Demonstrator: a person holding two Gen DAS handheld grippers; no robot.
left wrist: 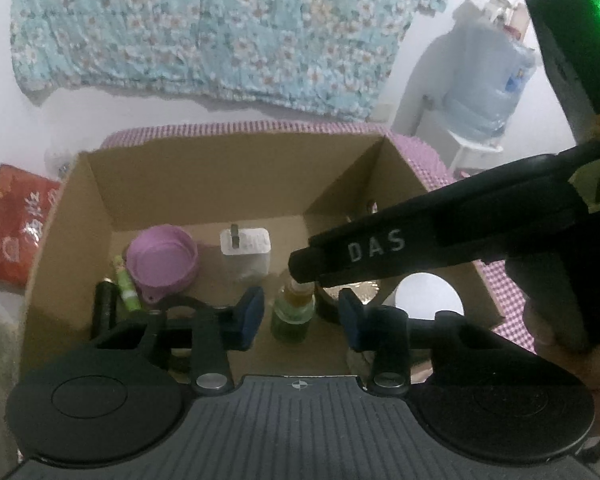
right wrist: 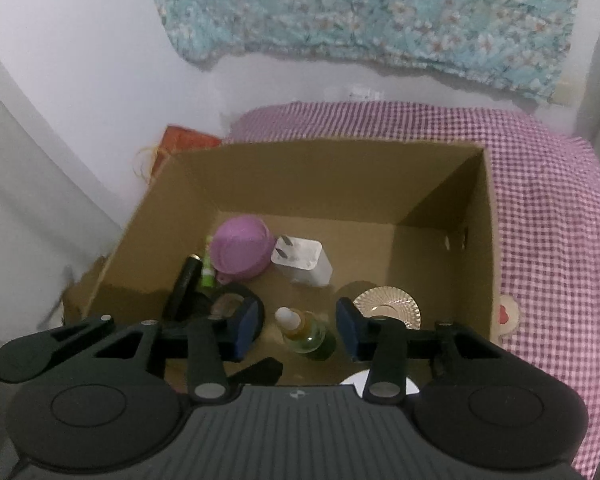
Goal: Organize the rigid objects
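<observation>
An open cardboard box [left wrist: 80,216] [right wrist: 484,216] sits on a purple checked cloth. On its floor lie a purple cup [left wrist: 162,260] [right wrist: 242,250], a white plug charger [left wrist: 246,246] [right wrist: 302,260], a green tube [left wrist: 126,288] [right wrist: 207,274], a black cylinder [left wrist: 104,308] [right wrist: 186,280], a round black case [right wrist: 230,304] and a gold ribbed dish [right wrist: 388,306] [left wrist: 364,294]. A small green bottle [left wrist: 294,314] [right wrist: 310,336] with a white cap lies between the fingers in both views, untouched. My left gripper [left wrist: 300,318] is open. My right gripper [right wrist: 296,330] [left wrist: 312,274] is open, its tip over the bottle's cap.
A red bag [left wrist: 14,228] [right wrist: 184,140] stands left of the box. A flowered blue cloth [left wrist: 220,28] hangs on the white wall behind. A water jug [left wrist: 484,84] stands at the far right. Something round and white [left wrist: 428,300] shows at the box's near right wall.
</observation>
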